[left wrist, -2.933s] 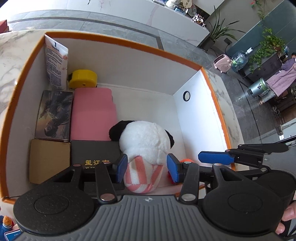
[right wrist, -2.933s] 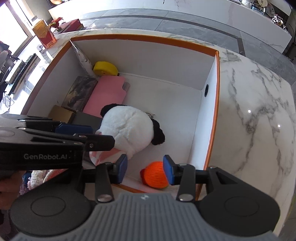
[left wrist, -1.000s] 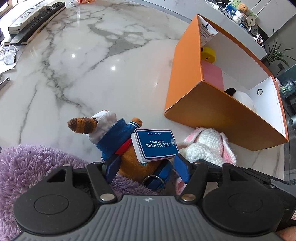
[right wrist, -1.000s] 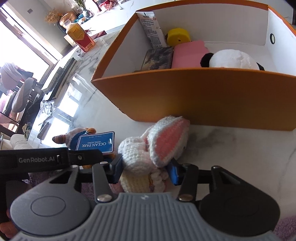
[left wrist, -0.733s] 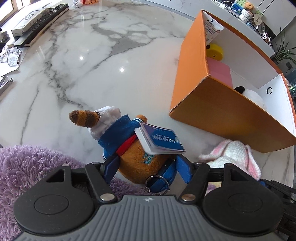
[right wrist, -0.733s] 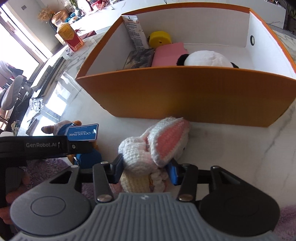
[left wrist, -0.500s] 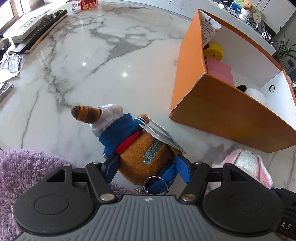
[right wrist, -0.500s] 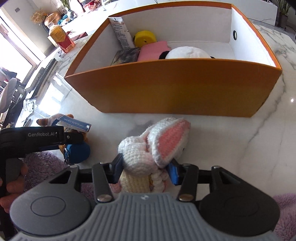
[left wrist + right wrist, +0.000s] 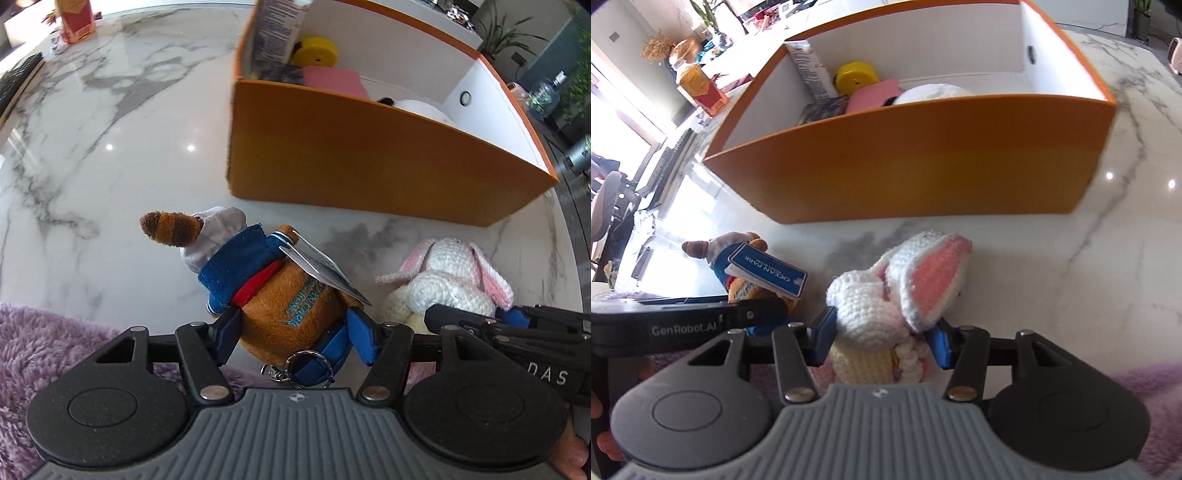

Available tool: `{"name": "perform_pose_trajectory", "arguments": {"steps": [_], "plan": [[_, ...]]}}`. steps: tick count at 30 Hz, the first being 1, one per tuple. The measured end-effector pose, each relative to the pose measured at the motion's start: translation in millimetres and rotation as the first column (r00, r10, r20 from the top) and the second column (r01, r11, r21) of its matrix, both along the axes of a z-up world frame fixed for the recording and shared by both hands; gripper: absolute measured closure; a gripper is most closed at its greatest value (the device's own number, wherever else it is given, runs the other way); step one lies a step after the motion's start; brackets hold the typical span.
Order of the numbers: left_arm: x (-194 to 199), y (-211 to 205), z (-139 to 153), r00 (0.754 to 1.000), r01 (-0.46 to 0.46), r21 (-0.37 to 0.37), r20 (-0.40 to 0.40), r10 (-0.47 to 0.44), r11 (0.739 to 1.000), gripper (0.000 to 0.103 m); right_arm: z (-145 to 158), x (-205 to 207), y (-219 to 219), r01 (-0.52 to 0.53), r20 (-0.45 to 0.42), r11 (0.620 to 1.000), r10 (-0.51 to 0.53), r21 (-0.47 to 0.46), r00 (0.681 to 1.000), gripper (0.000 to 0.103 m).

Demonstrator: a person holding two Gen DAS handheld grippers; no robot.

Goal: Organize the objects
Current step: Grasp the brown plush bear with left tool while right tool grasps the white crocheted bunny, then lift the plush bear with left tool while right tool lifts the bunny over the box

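- The left gripper has a ribbed grey body, two round black discs and blue pads on black fingers.
- The right gripper is built alike, with silver screws at its finger pivots.
- White "GenRobot.AI" lettering marks one black side bar; "DAS" marks the other.

The marble worktop carries an orange box, a purple rug at its near edge, and a red carton far off.

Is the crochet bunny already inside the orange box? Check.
No, the crochet bunny sits outside the orange box, between the right tongs.
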State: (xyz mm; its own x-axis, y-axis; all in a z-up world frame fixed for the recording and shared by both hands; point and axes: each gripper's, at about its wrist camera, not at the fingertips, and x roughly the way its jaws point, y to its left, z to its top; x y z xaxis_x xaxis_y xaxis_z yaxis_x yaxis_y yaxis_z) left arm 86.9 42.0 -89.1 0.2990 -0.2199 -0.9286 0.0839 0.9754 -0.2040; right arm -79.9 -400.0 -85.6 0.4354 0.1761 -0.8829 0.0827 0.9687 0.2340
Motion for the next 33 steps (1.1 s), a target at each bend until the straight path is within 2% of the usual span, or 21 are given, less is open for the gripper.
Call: {"name": "perform_pose_trajectory", "arguments": {"steps": [4, 8, 13, 18, 24, 33], "plan": [[-7, -28, 0, 0.993, 0.116, 0.016, 0.019, -0.117, 0.993, 0.031, 3, -13, -23, 0.032, -0.015, 0.999, -0.032, -0.024, 0.999, 0.049], [-15, -57, 0, 0.972, 0.232, 0.036, 0.038, -0.233, 0.972, 0.031, 6, -26, -44, 0.062, -0.024, 0.997, -0.063, -0.049, 0.998, 0.048], [-23, -84, -1, 0.949, 0.304, 0.082, 0.066, -0.31, 0.949, 0.03, 6, -32, -62, 0.096, -0.019, 0.995, -0.096, -0.015, 0.995, 0.046], [-23, -88, -3, 0.953, 0.287, 0.079, 0.079, -0.293, 0.955, 0.029, 1, -31, -62, 0.093, -0.01, 0.996, -0.092, 0.011, 0.996, 0.045], [-24, -85, -3, 0.958, 0.266, 0.06, 0.098, -0.271, 0.962, 0.03, 0, -31, -63, 0.089, 0.013, 0.995, -0.089, 0.035, 0.996, 0.049], [-20, -77, 3, 0.966, 0.24, -0.006, 0.103, -0.238, 0.971, 0.04, 8, -39, -65, 0.089, 0.037, 0.996, -0.09, 0.03, 0.995, 0.055]]}}
